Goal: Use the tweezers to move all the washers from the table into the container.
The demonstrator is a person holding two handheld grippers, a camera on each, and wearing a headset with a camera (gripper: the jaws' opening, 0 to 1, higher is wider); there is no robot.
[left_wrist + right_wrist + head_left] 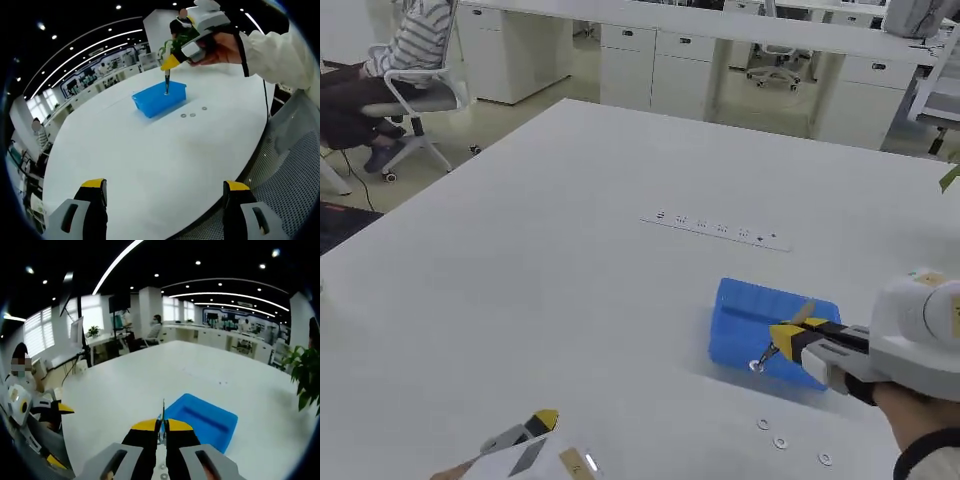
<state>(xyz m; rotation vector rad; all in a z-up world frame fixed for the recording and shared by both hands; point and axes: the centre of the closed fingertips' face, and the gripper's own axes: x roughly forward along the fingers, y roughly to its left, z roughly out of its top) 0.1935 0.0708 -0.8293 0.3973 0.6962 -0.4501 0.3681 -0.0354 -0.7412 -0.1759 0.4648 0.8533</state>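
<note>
The right gripper [782,340], gripped by a hand in a white sleeve, has its yellow-tipped jaws clenched on a pair of thin metal tweezers [767,357]. In the right gripper view the two jaws of this gripper [161,426] stand almost flush, with just the tweezers' slim shaft [163,410] rising between them. The tweezers slant down from the jaws, and their tip is over the shallow blue rectangular plastic container [745,325], at its near side. A small silver ring, seemingly a washer [756,366], sits at that tip. In the left gripper view the tweezers [166,82] point straight down into the container [150,102]; whether the tip touches the floor of it I cannot tell.

Three more small flat silver washers [781,442] lie on the white table [570,280] just beside the container, on the side toward the person, in a loose row and apart from one another. The left gripper view shows them too [192,114], between the container and the table's edge.

The left gripper [165,186] has its jaws released and spread wide, with nothing between them but bare tabletop. It is near the table's edge, well apart from the container and the washers. In the head view one of its yellow tips [544,420] shows at the bottom

A white strip of sockets [717,228] is set in the tabletop beyond the container
</note>
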